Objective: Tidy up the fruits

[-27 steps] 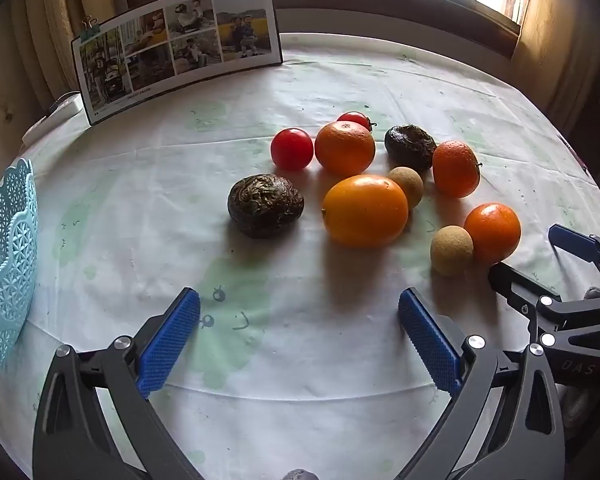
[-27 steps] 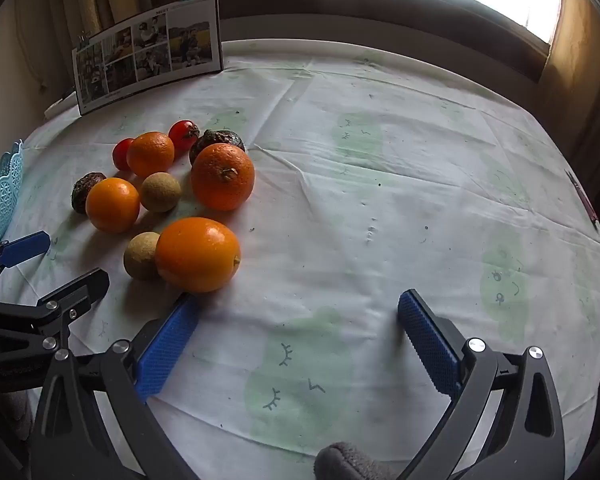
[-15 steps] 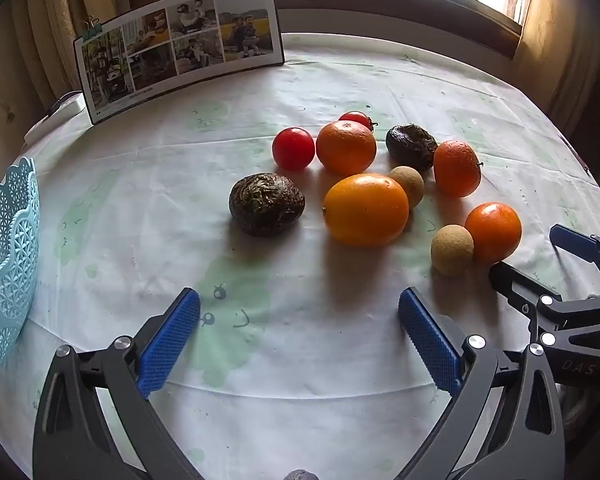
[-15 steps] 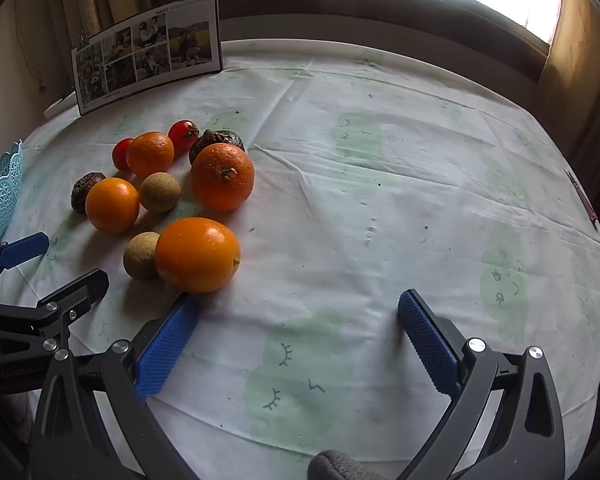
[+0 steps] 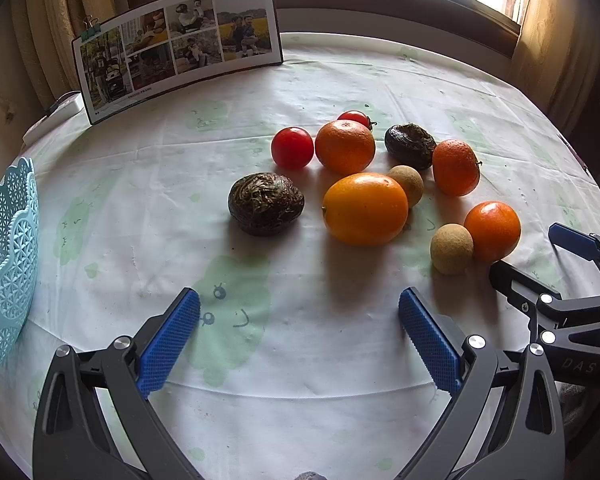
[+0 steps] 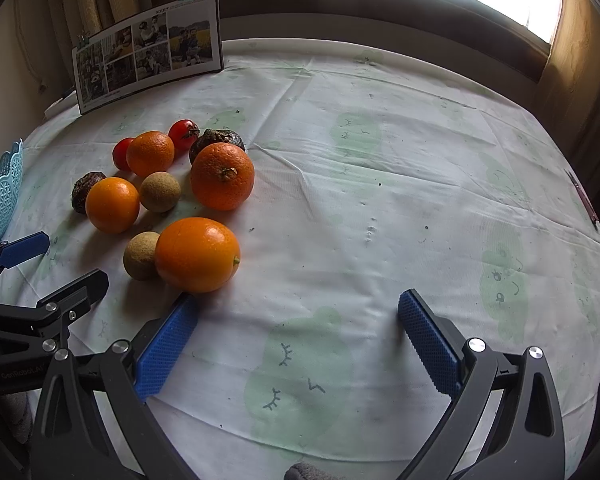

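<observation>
Loose fruit lies on the round table: several oranges, the biggest (image 5: 365, 209) nearest my left gripper (image 5: 298, 332), two red tomatoes (image 5: 292, 148), two dark wrinkled fruits (image 5: 265, 203), and two small tan fruits (image 5: 451, 249). The left gripper is open and empty, well short of the fruit. My right gripper (image 6: 298, 332) is open too; its left pad sits just below a large orange (image 6: 197, 255). It also shows in the left wrist view as the right gripper (image 5: 540, 260), beside an orange (image 5: 493, 231). A light blue lattice basket (image 5: 6, 268) stands at the left edge.
A clipped photo collage board (image 5: 178, 46) leans at the back left. The table carries a white cloth with pale green prints (image 6: 380, 200). A window sill and curtains lie behind. A thin pen-like object (image 6: 580, 200) rests near the right rim.
The left wrist view has shifted slightly, with the basket and fruit a touch further right and up in the view. The fruit has not moved. Both grippers stay open.
</observation>
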